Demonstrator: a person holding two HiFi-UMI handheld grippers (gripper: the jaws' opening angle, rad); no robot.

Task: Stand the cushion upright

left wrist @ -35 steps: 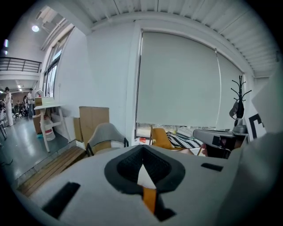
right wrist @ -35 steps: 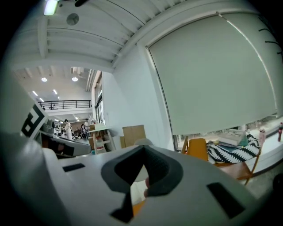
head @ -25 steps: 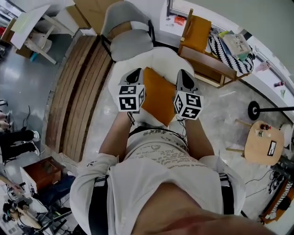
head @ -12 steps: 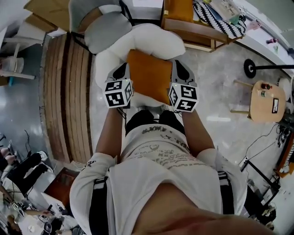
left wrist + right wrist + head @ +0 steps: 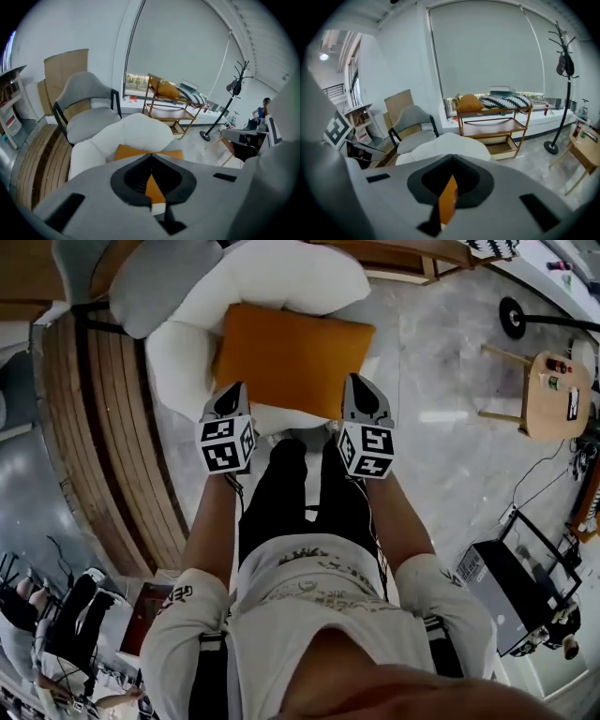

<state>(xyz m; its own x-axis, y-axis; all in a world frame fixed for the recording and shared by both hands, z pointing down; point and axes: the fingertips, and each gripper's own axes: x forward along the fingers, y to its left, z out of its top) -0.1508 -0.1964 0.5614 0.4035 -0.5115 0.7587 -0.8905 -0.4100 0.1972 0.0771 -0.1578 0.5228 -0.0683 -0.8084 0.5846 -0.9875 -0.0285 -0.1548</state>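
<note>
An orange cushion (image 5: 295,357) shows its broad face to the head view, over the seat of a white armchair (image 5: 281,277). My left gripper (image 5: 234,392) is shut on the cushion's near left corner. My right gripper (image 5: 354,382) is shut on its near right corner. In the left gripper view, a sliver of orange fabric sits between the closed jaws of the left gripper (image 5: 151,161), and the cushion (image 5: 126,152) spreads beyond them. The right gripper (image 5: 451,161) likewise pinches the cushion (image 5: 449,199), seen as an orange strip. Whether the cushion rests on the seat is hidden.
A grey chair (image 5: 155,273) stands left of the armchair, beside a slatted wooden platform (image 5: 103,456). A small round wooden table (image 5: 553,395) and a stand's black base (image 5: 514,317) are at the right. A wooden shelf unit (image 5: 497,124) is behind the armchair.
Both grippers came down together with the cushion, from in front of the person's body to the white armchair. The cushion now shows more of its broad face.
</note>
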